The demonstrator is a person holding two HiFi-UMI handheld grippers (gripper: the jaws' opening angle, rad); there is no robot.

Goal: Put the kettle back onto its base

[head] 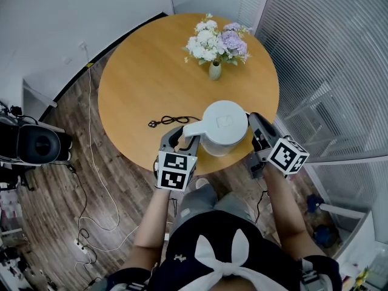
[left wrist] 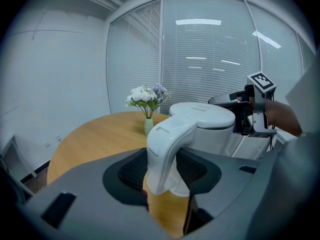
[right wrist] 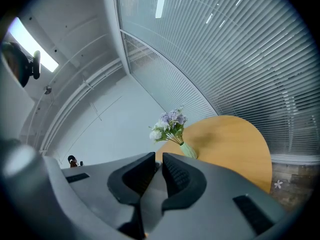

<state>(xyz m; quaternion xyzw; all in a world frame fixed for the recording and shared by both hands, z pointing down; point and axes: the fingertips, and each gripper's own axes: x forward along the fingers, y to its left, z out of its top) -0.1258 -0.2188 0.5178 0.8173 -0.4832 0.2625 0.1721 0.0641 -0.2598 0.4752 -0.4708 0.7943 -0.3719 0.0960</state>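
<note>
Basically, the white kettle (head: 224, 126) stood upright at the near edge of the round wooden table (head: 139, 77), right in front of the person. The left gripper (head: 183, 138) had its jaws clamped on the kettle's handle (head: 193, 130); in the left gripper view the handle filled the gap between both pads. The right gripper (head: 257, 126) sat just beside the kettle's right side, jaws pinched almost together with nothing in them. I couldn't tell if it touched the body.

No separate base could be made out. A black cord (head: 173, 121) lay on the table and ran toward the kettle's foot, so the base was probably under it or hidden by it, but that's a guess.

To do the step well, my read was this:
- Keep the handle grip firm and the kettle level.
- Lower it straight down so the bottom centres on the base.
- Avoid any sideways shove, since it stood so near the table edge.
- Let go only once it sits flat.
- The free gripper could steady the side.

Pose: both forearms reached forward from the torso, roughly parallel. The left gripper was level behind the handle, marker cube up. The right gripper was rolled outward and tipped up, looking past the vase of flowers (head: 215, 50) at the blinds.
</note>
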